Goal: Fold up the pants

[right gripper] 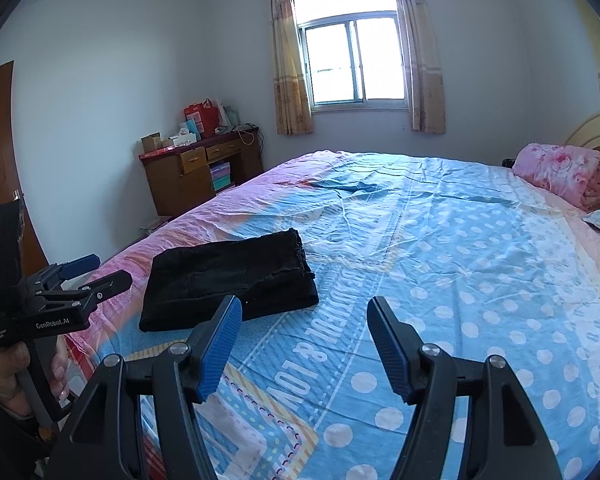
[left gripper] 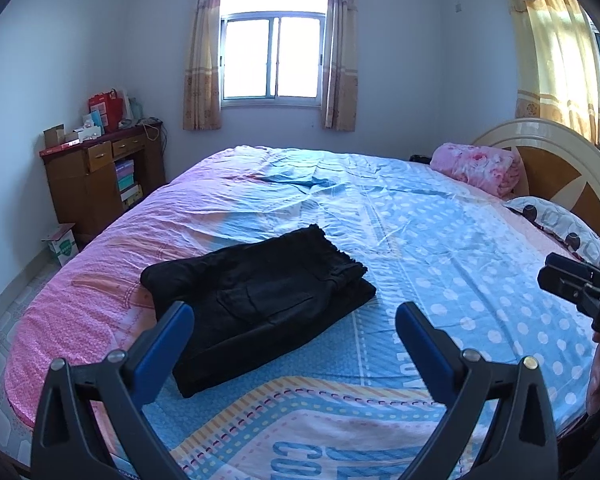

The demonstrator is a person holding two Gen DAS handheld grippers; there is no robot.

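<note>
The black pants (left gripper: 256,300) lie folded in a compact stack on the bed's patterned sheet (left gripper: 440,240); they also show in the right wrist view (right gripper: 228,280). My left gripper (left gripper: 294,312) is open and empty, raised above the bed just in front of the pants. It also shows at the left of the right wrist view (right gripper: 104,270). My right gripper (right gripper: 304,308) is open and empty, to the right of the pants and above the sheet. Part of it shows at the right edge of the left wrist view (left gripper: 572,280).
A rolled pink blanket (left gripper: 476,168) and a patterned pillow (left gripper: 556,224) lie by the headboard (left gripper: 564,160) at the right. A wooden desk (left gripper: 100,176) with boxes stands in the far left corner. A window (left gripper: 274,56) is behind the bed.
</note>
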